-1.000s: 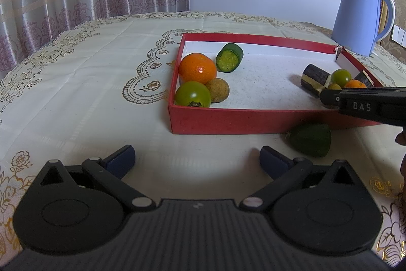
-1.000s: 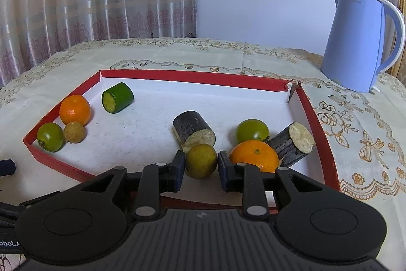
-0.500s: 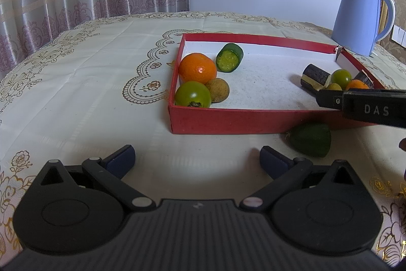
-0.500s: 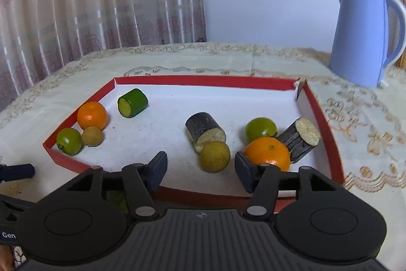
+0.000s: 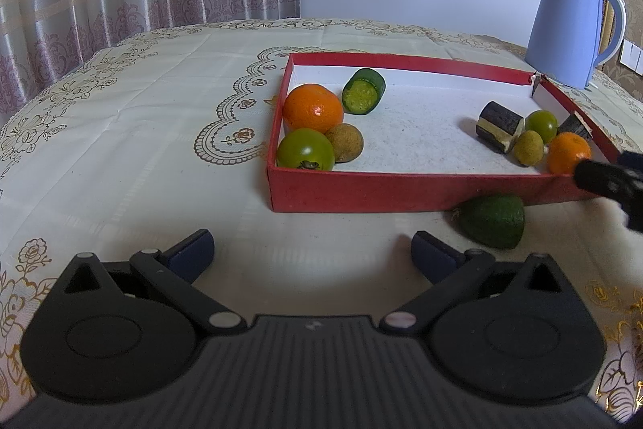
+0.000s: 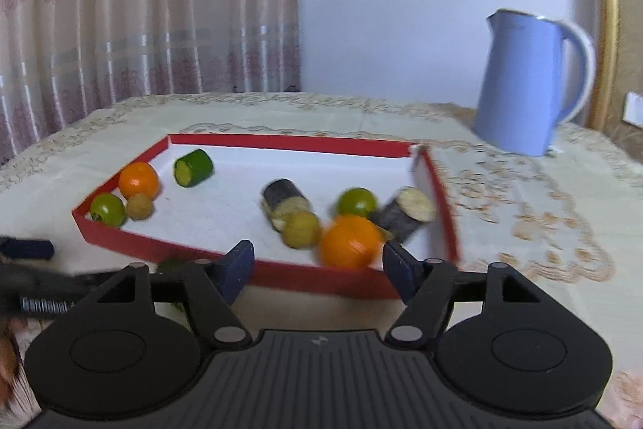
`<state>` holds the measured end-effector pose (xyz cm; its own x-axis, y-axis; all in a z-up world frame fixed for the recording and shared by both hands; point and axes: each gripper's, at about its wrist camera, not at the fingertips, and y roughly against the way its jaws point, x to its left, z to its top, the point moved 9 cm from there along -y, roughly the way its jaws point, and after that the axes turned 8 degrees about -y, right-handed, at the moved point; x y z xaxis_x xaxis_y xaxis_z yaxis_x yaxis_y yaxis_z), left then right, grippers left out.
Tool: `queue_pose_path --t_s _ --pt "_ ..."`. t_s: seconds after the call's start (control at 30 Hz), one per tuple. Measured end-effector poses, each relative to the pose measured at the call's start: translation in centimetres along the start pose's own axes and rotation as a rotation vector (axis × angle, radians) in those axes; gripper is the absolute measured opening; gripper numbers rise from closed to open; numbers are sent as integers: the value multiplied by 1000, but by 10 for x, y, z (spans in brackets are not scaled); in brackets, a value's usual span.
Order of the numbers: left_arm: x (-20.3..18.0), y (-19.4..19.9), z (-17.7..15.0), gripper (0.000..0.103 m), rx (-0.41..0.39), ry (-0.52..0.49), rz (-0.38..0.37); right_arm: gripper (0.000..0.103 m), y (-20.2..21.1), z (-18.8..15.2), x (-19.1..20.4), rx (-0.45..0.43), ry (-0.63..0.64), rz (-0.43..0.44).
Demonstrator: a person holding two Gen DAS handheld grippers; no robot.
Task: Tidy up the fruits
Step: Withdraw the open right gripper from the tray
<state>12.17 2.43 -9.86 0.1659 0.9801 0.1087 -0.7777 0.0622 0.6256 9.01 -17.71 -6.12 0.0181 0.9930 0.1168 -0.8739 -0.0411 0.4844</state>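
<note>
Left gripper [image 5: 312, 248] spread wide, low over the tabletop [image 5: 120, 163], holding nothing. Right gripper [image 6: 317, 264] likewise gaping, empty, just short of the red tray [image 6: 305, 274]. Green cucumber piece [image 5: 493, 222] stranded outside, touching the tray wall, likely next. Beyond: oranges, green tomatoes, brown fruits grouped at both ends.

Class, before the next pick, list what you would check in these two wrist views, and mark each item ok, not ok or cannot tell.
1. Left gripper open, empty: ok.
2. Right gripper open, empty: ok.
3. All fruit in the tray: not ok; the green piece lies on the table outside the front wall.
4. Green piece clear of the left fingers: ok.
5. Right view sharp: not ok, blurred.
6. Kettle outside the tray: ok.
</note>
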Motion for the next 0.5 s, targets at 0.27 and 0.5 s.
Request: queue_pose_path --t_s 0.27,0.5 --pt "0 0 0 103 0 0 0 70 4 -19 -24 61 -53 -4" --pt "0 0 0 103 0 0 0 71 -4 -29 -38 108 -110 -8"
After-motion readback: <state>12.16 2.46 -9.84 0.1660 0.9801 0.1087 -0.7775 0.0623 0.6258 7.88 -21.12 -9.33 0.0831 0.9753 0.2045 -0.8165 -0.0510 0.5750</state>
